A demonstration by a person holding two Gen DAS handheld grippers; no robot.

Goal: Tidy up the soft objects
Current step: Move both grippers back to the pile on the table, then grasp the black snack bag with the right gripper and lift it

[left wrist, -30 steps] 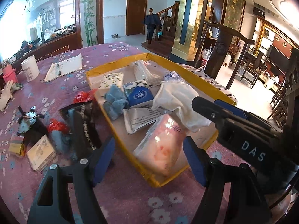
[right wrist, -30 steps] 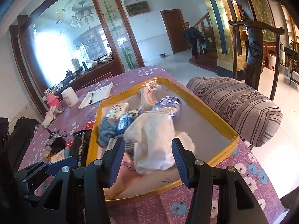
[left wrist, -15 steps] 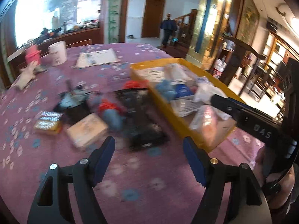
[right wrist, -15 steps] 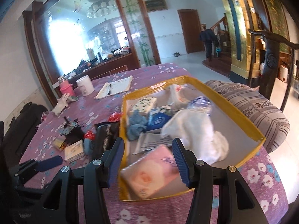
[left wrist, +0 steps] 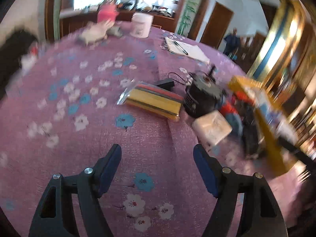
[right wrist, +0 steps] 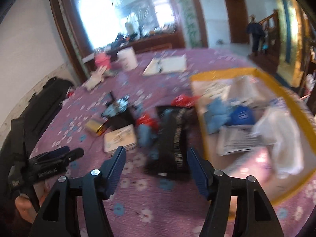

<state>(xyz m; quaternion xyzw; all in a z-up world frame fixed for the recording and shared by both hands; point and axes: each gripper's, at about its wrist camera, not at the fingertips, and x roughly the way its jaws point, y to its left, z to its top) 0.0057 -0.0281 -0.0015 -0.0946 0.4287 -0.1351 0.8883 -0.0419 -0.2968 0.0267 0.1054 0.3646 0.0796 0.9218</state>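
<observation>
My left gripper (left wrist: 157, 158) hangs open over bare purple tablecloth, nothing between its fingers. Ahead of it lie a yellow striped sponge packet (left wrist: 152, 100), a white tissue pack (left wrist: 212, 128) and a black bundle (left wrist: 203, 98). My right gripper (right wrist: 156, 158) is opening its jaws just short of a black striped pouch (right wrist: 171, 138), and its pads touch nothing. To its right the yellow-rimmed tray (right wrist: 227, 73) holds a white cloth (right wrist: 282, 138), a blue cloth (right wrist: 215, 112) and a pink pack (right wrist: 256, 162). The left gripper (right wrist: 73, 152) shows at the left of the right wrist view.
A white cup (left wrist: 141, 26), a pink cup (left wrist: 107, 13) and a notebook with a pen (left wrist: 185, 48) stand at the table's far side. A black bag (right wrist: 47, 96) lies off the table's left edge. A person (right wrist: 255, 33) stands far back by the stairs.
Both views have swung left, from over the tray to the loose items on the tablecloth. The right jaws stand wider than before. The left jaws are unchanged.
</observation>
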